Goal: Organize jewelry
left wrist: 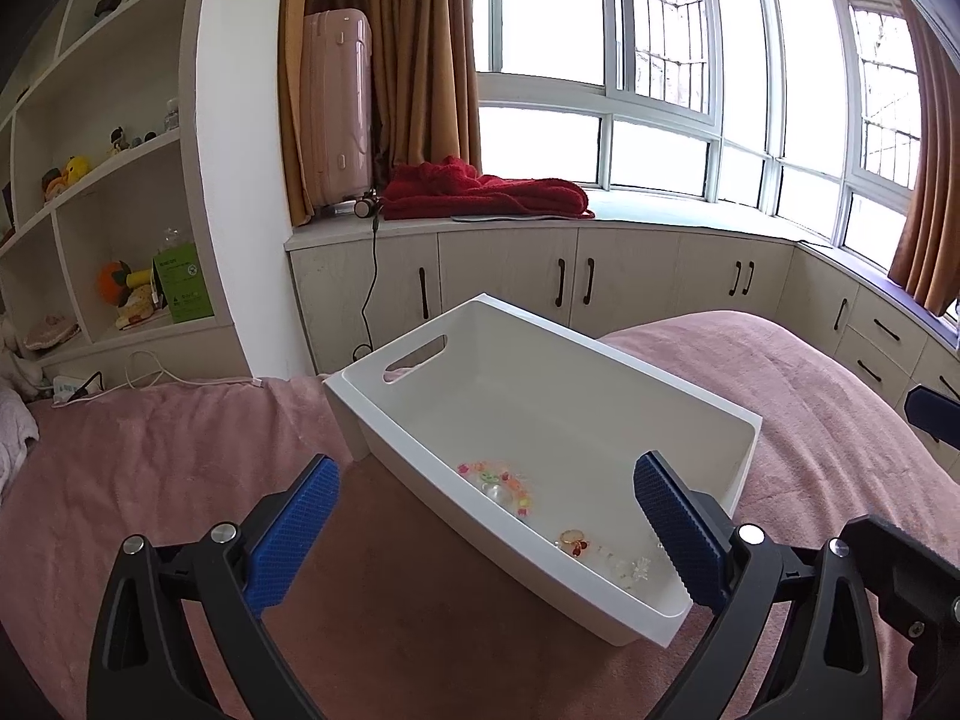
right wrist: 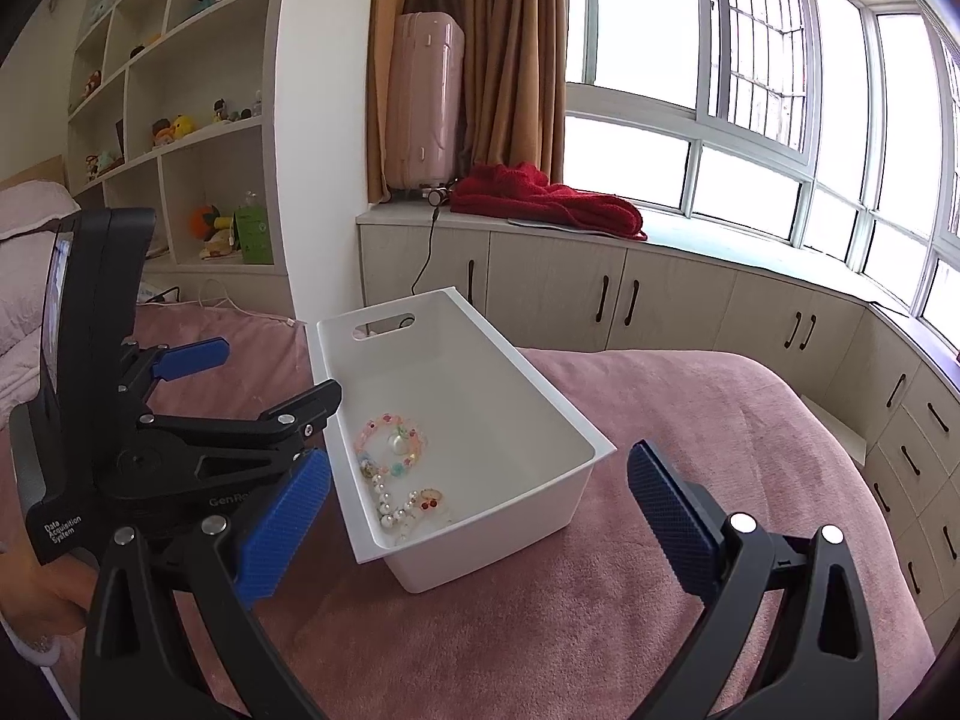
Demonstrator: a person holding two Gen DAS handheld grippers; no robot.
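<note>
A white plastic bin (left wrist: 570,390) with a handle slot sits on the pink bed. At its near end lie a coloured bead bracelet (left wrist: 495,483), a small red and gold piece (left wrist: 573,542) and clear crystal pieces (left wrist: 630,567). My left gripper (left wrist: 486,534) is open, its blue pads straddling the bin's near rim, empty. In the right wrist view the bin (right wrist: 480,372) holds a pink bead bracelet (right wrist: 390,441), a pearl string (right wrist: 390,507) and the red and gold piece (right wrist: 429,501). My right gripper (right wrist: 477,525) is open and empty just before the bin. The left gripper (right wrist: 282,366) hovers at the bin's left side.
The pink bedspread (right wrist: 600,570) spreads around the bin. Behind stand window-seat cabinets (left wrist: 510,276) with a red blanket (left wrist: 486,192) and a pink suitcase (left wrist: 336,108). Shelves (left wrist: 120,180) with toys fill the left wall. A hand (right wrist: 42,594) holds the left gripper.
</note>
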